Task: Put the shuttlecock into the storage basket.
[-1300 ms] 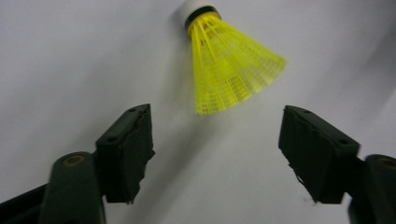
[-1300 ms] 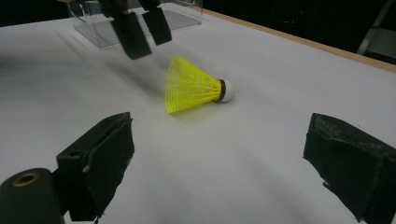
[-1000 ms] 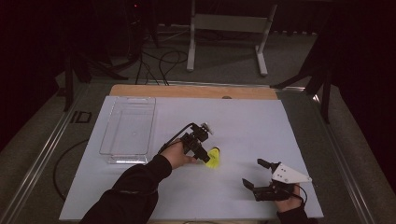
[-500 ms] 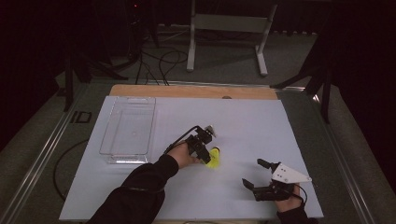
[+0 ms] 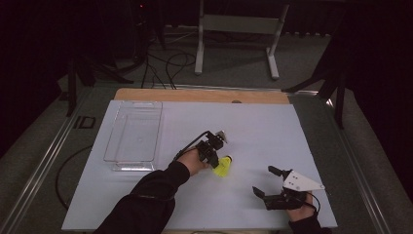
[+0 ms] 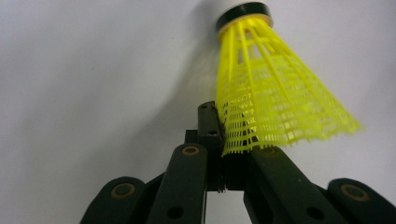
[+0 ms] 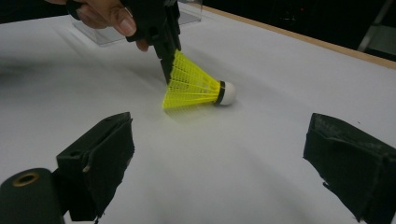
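On a white table (image 5: 272, 131), the left gripper (image 5: 216, 163), its jaws just closed, pinches the skirt rim of a yellow shuttlecock (image 5: 224, 166) lying mid-table, the right gripper (image 5: 265, 181) rests wide open nearby, and a clear tray (image 5: 113, 141) sits at far left.

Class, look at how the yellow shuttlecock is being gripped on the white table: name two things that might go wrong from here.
1. The left hand-held gripper pinches only the rim of the shuttlecock skirt; the thin mesh may crumple or slip out.
2. Its cork end lies on the table, so a lift could swing it loose before reaching the clear container.
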### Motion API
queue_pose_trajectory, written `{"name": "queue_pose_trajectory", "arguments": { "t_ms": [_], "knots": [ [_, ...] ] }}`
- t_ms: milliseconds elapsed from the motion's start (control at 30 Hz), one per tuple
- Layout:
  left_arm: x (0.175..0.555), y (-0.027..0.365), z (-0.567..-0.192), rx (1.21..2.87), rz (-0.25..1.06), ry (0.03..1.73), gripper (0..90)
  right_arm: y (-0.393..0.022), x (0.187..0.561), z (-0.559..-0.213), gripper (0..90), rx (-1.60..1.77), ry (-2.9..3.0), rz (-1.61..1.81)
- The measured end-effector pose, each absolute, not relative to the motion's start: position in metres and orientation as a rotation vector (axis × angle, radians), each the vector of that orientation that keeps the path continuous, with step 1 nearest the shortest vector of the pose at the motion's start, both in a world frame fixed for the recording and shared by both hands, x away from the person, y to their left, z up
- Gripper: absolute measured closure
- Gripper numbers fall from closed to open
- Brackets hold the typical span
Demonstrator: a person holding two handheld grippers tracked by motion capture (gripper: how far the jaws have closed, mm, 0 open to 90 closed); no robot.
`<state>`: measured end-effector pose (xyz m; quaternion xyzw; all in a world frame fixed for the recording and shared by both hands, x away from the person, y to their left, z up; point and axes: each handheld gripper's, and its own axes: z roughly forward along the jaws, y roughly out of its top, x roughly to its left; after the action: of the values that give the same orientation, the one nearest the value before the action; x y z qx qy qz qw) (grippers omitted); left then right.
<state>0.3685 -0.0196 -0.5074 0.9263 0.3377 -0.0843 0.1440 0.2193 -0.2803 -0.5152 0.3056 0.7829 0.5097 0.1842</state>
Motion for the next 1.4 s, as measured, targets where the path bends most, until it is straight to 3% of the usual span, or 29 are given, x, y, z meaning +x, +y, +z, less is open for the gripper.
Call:
{"name": "queue_pose_trajectory", "arguments": {
  "t_ms": [1400],
  "knots": [
    [0.371,0.011,-0.446,2.697,-0.171,0.921,89.9,-0.282,0.221,-0.516,8.5,0.883,2.202,1.455]
  ]
}}
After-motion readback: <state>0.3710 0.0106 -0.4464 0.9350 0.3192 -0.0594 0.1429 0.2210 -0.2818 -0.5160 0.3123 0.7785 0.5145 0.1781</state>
